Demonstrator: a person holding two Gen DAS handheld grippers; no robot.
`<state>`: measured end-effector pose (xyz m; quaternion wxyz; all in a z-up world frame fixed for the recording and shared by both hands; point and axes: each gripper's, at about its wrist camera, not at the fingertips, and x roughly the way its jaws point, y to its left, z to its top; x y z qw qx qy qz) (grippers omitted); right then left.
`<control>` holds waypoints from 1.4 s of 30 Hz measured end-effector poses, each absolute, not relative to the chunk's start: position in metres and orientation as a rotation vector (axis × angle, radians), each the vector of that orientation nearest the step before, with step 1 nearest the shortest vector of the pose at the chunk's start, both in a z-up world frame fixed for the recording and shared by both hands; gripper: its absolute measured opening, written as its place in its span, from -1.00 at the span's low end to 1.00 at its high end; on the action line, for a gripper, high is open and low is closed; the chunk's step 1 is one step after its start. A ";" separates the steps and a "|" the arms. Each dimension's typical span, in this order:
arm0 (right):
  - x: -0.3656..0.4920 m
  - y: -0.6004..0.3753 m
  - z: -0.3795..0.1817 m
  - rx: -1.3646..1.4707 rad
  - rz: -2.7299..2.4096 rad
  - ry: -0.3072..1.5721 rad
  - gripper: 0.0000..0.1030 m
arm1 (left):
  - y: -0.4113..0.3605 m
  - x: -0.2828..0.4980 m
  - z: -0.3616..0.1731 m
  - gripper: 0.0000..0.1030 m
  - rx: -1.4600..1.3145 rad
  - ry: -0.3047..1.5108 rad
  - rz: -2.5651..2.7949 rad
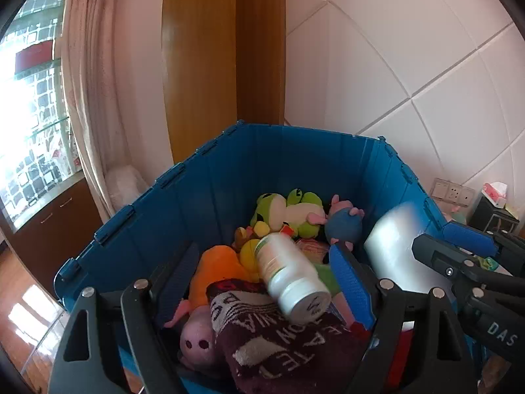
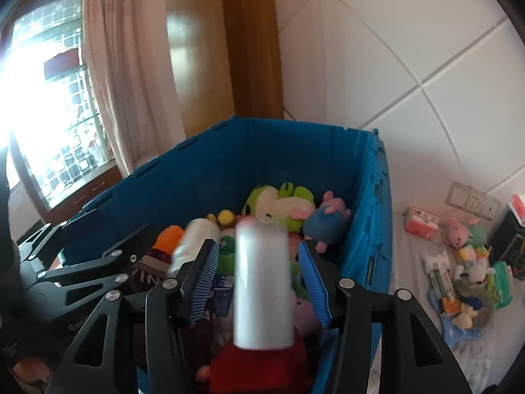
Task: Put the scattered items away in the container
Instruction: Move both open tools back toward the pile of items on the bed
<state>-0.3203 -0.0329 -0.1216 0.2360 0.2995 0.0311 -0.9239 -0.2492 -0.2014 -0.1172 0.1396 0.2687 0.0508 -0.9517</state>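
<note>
Both grippers hung over the blue crate, so released items would drop in. The left gripper stood wide open, its white pill bottle blurred and loose between the pads. The right gripper was parted around a blurred white cylinder. More toys waited on the right, outside.

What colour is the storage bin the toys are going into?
Blue, inside and out. The bin wall shows best in the right wrist view.
</note>
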 end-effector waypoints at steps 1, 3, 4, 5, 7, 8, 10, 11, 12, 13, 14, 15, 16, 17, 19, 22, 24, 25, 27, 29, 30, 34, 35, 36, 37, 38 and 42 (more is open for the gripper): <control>-0.319 -0.031 -0.121 0.824 -2.540 0.083 0.09 | -0.202 -0.246 -0.118 0.60 0.778 0.152 -2.752; -0.314 -0.027 -0.119 0.821 -2.554 0.079 0.09 | -0.199 -0.240 -0.119 0.60 0.779 0.165 -2.758; -0.311 -0.024 -0.117 0.814 -2.559 0.074 0.09 | -0.194 -0.235 -0.117 0.60 0.775 0.170 -2.763; -0.309 -0.023 -0.116 0.808 -2.563 0.067 0.09 | -0.190 -0.231 -0.116 0.60 0.776 0.170 -2.764; -0.302 -0.013 -0.113 0.792 -2.576 0.045 0.09 | -0.178 -0.223 -0.113 0.60 0.768 0.157 -2.769; -0.298 -0.006 -0.111 0.783 -2.589 0.036 0.09 | -0.172 -0.219 -0.112 0.60 0.760 0.147 -2.774; -0.293 0.004 -0.108 0.776 -2.610 0.026 0.09 | -0.165 -0.216 -0.111 0.60 0.756 0.133 -2.785; -0.290 0.009 -0.107 0.775 -2.619 0.023 0.09 | -0.160 -0.214 -0.110 0.60 0.757 0.132 -2.793; -0.288 0.014 -0.105 0.773 -2.628 0.022 0.09 | -0.156 -0.212 -0.110 0.60 0.757 0.132 -2.798; -0.285 0.020 -0.104 0.770 -2.640 0.022 0.09 | -0.151 -0.212 -0.108 0.60 0.757 0.131 -2.804; -0.282 0.025 -0.102 0.767 -2.649 0.021 0.09 | -0.146 -0.211 -0.107 0.60 0.754 0.132 -2.812; -0.280 0.030 -0.101 0.764 -2.658 0.019 0.09 | -0.140 -0.210 -0.106 0.60 0.747 0.132 -2.820; -0.277 0.037 -0.100 0.759 -2.671 0.017 0.09 | -0.135 -0.211 -0.104 0.60 0.741 0.131 -2.827; -0.276 0.043 -0.099 0.756 -2.678 0.015 0.09 | -0.127 -0.210 -0.102 0.60 0.733 0.131 -2.844; -0.271 0.062 -0.098 0.752 -2.705 0.007 0.09 | -0.112 -0.210 -0.098 0.60 0.725 0.132 -2.871; -0.263 0.098 -0.095 0.745 -2.743 -0.021 0.09 | -0.085 -0.209 -0.093 0.60 0.718 0.146 -2.919; -0.256 0.131 -0.094 0.738 -2.779 -0.044 0.15 | -0.059 -0.207 -0.090 0.60 0.706 0.143 -2.953; -0.253 0.151 -0.095 0.734 -2.799 -0.057 0.22 | -0.049 -0.207 -0.089 0.60 0.702 0.138 -2.966; -0.249 0.187 -0.098 0.734 -2.831 -0.069 0.29 | -0.016 -0.205 -0.087 0.60 0.686 0.122 -2.999; -0.246 0.233 -0.102 0.745 -2.873 -0.075 0.29 | 0.018 -0.204 -0.086 0.60 0.677 0.108 -3.021; -0.245 0.254 -0.105 0.751 -2.887 -0.080 0.29 | 0.032 -0.204 -0.086 0.60 0.675 0.104 -3.027; -0.248 0.342 -0.120 0.800 -2.918 -0.101 0.31 | 0.109 -0.213 -0.098 0.71 0.712 0.099 -3.035; -0.253 0.370 -0.127 0.831 -2.918 -0.097 0.31 | 0.131 -0.218 -0.104 0.79 0.736 0.089 -3.030; -0.257 0.390 -0.134 0.858 -2.916 -0.090 0.32 | 0.150 -0.223 -0.110 0.79 0.757 0.076 -3.024; -0.262 0.408 -0.141 0.884 -2.918 -0.081 0.32 | 0.163 -0.227 -0.116 0.79 0.772 0.066 -3.020; -0.267 0.424 -0.149 0.915 -2.922 -0.078 0.31 | 0.179 -0.233 -0.123 0.79 0.794 0.058 -3.014; -0.286 0.479 -0.182 1.044 -2.901 -0.152 0.32 | 0.223 -0.259 -0.152 0.79 0.926 0.044 -2.992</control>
